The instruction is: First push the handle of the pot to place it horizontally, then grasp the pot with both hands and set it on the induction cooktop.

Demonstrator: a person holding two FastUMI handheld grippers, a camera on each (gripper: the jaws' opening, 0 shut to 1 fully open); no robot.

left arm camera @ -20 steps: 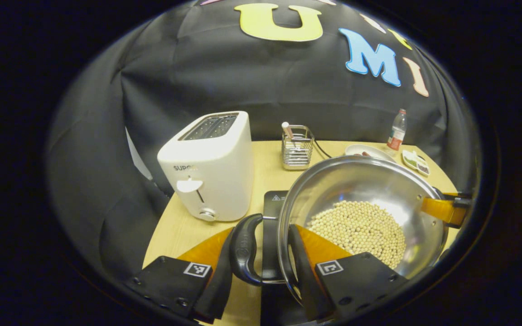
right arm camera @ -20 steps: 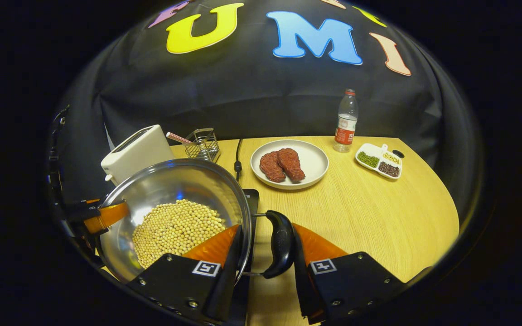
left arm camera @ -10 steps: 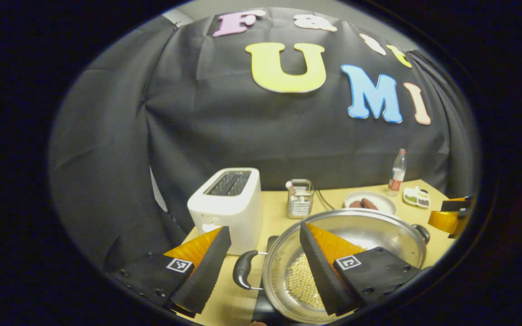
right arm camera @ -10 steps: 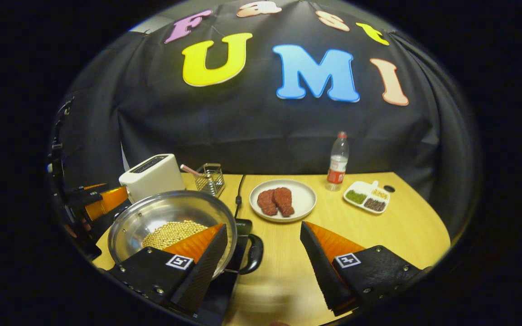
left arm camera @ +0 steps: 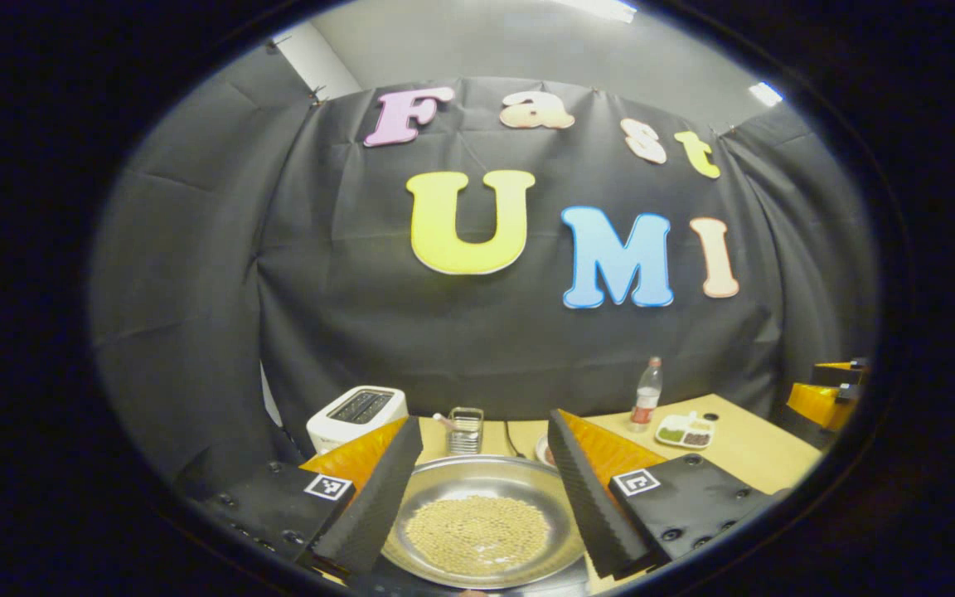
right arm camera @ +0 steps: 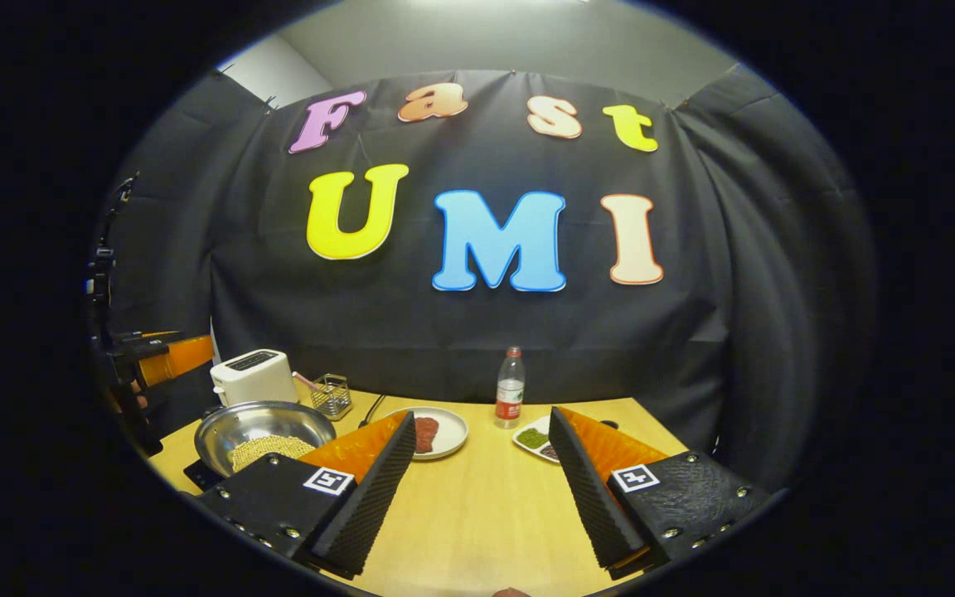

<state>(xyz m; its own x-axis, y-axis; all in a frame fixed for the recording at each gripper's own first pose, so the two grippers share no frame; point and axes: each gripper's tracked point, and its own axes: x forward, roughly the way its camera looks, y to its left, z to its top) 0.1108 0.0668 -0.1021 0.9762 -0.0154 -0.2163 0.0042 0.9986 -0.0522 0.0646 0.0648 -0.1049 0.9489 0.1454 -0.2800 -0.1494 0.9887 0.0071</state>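
You are holding the left hand-held gripper [left arm camera: 484, 489] above the pot [left arm camera: 486, 554], its fingers spread wide and gripping nothing. The pot, holding pale beans [left arm camera: 477, 524], is sitting on the black induction cooktop [right arm camera: 198, 473] on the desk [right arm camera: 477, 506], near the toaster [right arm camera: 251, 375]. Your right hand-held gripper [right arm camera: 479, 489] is also gaping, hanging over bare desk, well apart from the pot.

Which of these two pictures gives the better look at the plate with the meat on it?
The right gripper view: the plate shows its rim and the meat beside that gripper's finger. In the left gripper view only a sliver of it peeks out.
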